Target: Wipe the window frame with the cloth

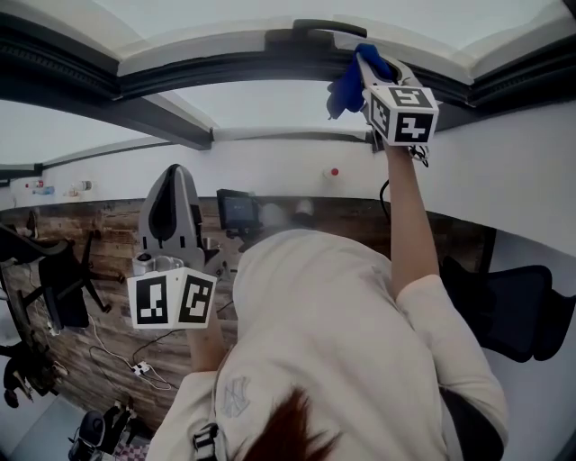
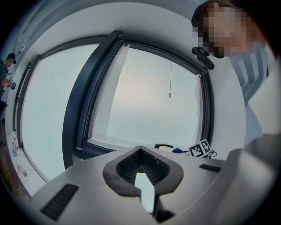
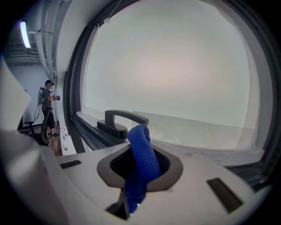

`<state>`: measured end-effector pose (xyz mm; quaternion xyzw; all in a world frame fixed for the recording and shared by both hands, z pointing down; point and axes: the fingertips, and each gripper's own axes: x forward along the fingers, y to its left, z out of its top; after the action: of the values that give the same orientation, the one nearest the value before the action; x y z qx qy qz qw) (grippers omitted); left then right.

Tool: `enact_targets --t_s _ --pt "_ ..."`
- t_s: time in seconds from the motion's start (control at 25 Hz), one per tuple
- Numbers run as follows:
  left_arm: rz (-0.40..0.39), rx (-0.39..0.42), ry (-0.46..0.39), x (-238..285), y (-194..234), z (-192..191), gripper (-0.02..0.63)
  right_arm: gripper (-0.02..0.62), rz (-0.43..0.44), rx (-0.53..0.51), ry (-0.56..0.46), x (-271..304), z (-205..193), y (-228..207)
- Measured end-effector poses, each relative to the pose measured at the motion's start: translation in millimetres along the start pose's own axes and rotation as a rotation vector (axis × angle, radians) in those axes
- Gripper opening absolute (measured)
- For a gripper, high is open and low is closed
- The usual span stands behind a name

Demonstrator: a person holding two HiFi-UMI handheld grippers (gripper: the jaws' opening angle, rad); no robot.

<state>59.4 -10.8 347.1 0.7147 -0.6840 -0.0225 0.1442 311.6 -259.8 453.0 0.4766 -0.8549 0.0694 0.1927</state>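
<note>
Reaching up toward a wide, dark window frame point(image 1: 180, 81) that surrounds pale, bright glass is a person in a light top, seen from above. The right gripper point(image 1: 364, 61) is held high at the frame, just beside the frame's black handle point(image 1: 315, 27). The left gripper point(image 1: 171, 205) hangs well below the frame, near the person's chest. Its jaws are closed to a thin slit with nothing between them. The right jaws are clamped on a blue cloth point(image 3: 142, 158), which sits at the frame next to the handle. A rounded fold stands up past the jaw tips and a loose tail droops beneath them. Whether the fold actually touches the frame cannot be told. The cloth looks light, soft and limp, like microfibre, so it should fold and drag easily over the frame. It seems best gripped through a bunched middle, with enough left proud of the jaws to make the contact.
</note>
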Motion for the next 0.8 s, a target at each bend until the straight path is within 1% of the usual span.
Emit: enact_targets --t_s 0.32,0.8 --pt "-0.031 0.003 0.002 9 -8 -1 0.005 0.054 -0.024 0.021 0.000 -6 -5 -14" --pt "-0.040 -0.014 0.010 11 -7 -3 0.006 0.054 -0.037 0.028 -0.001 -12 -7 -22"
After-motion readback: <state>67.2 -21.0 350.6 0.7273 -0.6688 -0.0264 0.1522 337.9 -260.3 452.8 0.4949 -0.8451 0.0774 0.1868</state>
